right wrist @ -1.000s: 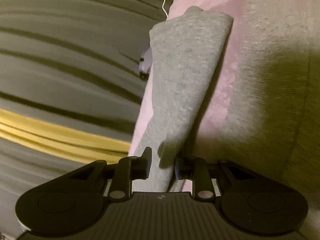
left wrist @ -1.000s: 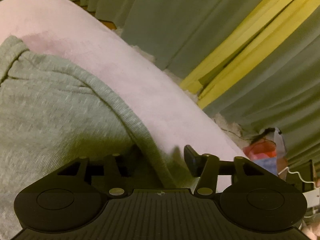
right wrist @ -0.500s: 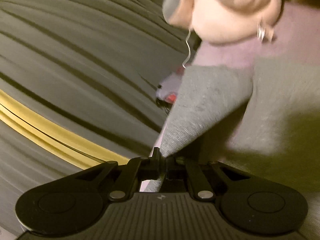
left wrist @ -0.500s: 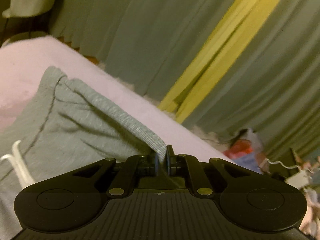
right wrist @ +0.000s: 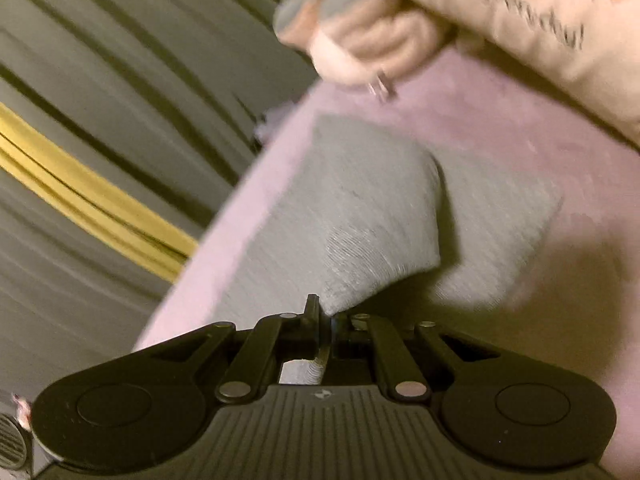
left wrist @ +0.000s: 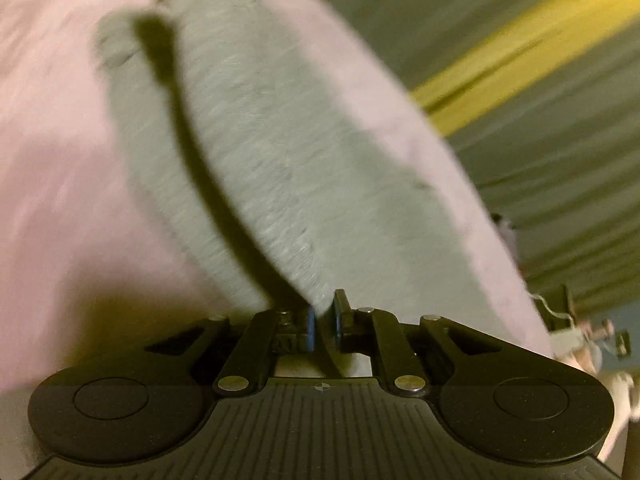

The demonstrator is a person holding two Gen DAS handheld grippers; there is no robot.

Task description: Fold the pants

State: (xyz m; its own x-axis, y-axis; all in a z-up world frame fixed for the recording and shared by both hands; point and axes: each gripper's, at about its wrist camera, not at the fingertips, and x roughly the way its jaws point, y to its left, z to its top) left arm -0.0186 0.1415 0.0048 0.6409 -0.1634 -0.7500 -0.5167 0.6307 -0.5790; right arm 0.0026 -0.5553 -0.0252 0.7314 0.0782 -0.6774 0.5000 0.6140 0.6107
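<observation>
Pants point(left wrist: 280, 152) pinched, left gripper point(left wrist: 323, 322), right gripper point(right wrist: 325, 326)

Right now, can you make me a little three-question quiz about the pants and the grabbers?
1. True or false: the left gripper is pinching the grey pants.
2. The pants lie on a: A) pink blanket B) wooden floor C) blue towel.
3. Fill in: the right gripper is ____ on the pants' fabric.

Key: 1 true; 2 A; 3 shut.
</observation>
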